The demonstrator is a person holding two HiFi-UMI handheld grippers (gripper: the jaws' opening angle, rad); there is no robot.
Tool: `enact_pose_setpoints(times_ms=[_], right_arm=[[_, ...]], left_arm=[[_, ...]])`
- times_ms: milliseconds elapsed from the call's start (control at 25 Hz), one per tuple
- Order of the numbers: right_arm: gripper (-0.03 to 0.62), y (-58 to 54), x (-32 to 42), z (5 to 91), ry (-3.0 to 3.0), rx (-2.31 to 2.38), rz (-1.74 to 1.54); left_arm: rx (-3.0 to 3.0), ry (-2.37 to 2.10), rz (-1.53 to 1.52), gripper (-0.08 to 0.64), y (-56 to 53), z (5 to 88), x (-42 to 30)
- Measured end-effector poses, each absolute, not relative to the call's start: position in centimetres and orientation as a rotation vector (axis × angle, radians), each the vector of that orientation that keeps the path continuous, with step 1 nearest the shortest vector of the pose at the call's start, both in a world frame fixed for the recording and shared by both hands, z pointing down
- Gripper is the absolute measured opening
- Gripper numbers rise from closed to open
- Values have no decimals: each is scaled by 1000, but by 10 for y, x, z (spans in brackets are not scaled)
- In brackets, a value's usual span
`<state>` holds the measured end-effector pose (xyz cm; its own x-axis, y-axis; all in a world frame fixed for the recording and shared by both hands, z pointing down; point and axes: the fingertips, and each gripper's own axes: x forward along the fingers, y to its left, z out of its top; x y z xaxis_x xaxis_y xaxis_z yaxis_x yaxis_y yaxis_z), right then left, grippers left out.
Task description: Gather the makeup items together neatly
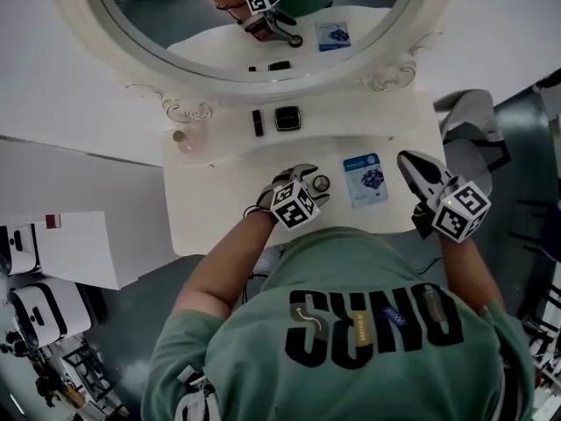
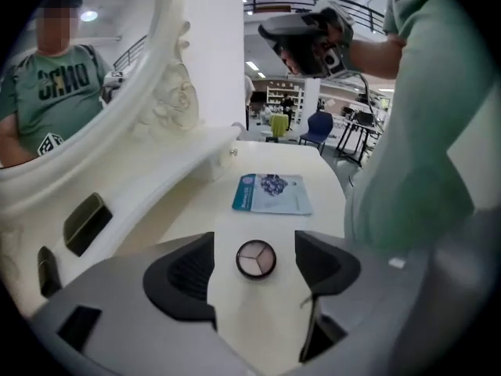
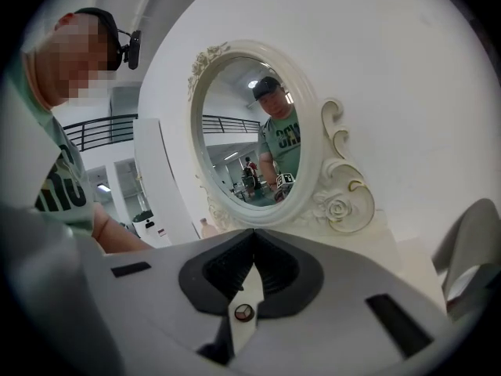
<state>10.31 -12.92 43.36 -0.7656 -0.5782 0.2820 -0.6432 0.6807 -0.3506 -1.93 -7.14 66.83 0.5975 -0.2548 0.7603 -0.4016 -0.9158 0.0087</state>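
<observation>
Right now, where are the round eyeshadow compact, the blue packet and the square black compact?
round eyeshadow compact (image 2: 256,258): left gripper view, centre of top.
blue packet (image 2: 272,193): left gripper view, middle of face.
square black compact (image 1: 287,117): head view, middle of top.

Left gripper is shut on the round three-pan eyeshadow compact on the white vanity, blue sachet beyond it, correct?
Not shut: left gripper view shows the left gripper open, jaws clear of the round three-pan eyeshadow compact between them; rest stands.

Bare tabletop (image 2: 266,227) between compact (image 2: 256,258) and packet (image 2: 272,193)

Dim head view, brighter gripper views, fisheye bending, dark rounded corners, soft shadows
</observation>
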Motion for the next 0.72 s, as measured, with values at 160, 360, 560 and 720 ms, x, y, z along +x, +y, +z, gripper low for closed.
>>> enact_pose_setpoints(times_ms=[160,360,560,720], right_arm=[[-6,-123,133,444,-2686,1101,684],[-6,-123,160,449,-2673,1183,679],[-6,-120,162,457,-2673,1169,710],[-6,-119,158,457,-2686,1142,708]], left_arm=[[2611,-406,1362,327,-67,707,-6],[2560,-337,1430,327,-62,731,-8],[2528,-301,1394,326,-65,733,-7],[2513,-366,1335,238,-74,732,-9]])
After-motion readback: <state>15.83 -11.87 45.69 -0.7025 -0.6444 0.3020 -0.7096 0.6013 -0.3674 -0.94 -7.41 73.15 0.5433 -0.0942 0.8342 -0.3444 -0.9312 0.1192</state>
